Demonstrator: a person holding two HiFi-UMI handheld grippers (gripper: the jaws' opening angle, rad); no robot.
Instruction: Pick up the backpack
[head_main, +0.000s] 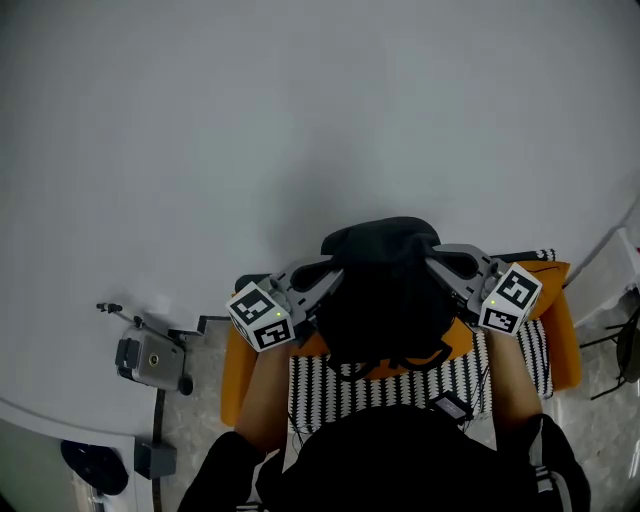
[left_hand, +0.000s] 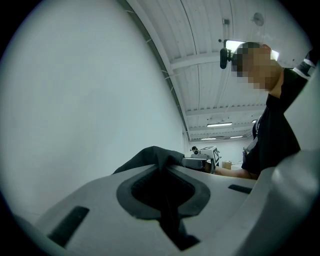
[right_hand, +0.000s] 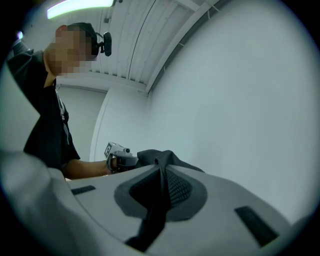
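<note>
Backpack hangs top-up, pinched by left tool, right tool.

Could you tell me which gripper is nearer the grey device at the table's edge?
Left: the left gripper grips the backpack nearest the grey device; the right gripper grips its far side.

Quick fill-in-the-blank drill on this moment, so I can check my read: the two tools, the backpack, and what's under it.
1. The left tool and the right tool are both ____ on the backpack.
2. The backpack is ____ in colour.
3. Beneath it lies a striped cloth over a seat coloured ____.
Missing words: shut; black; orange.
</note>
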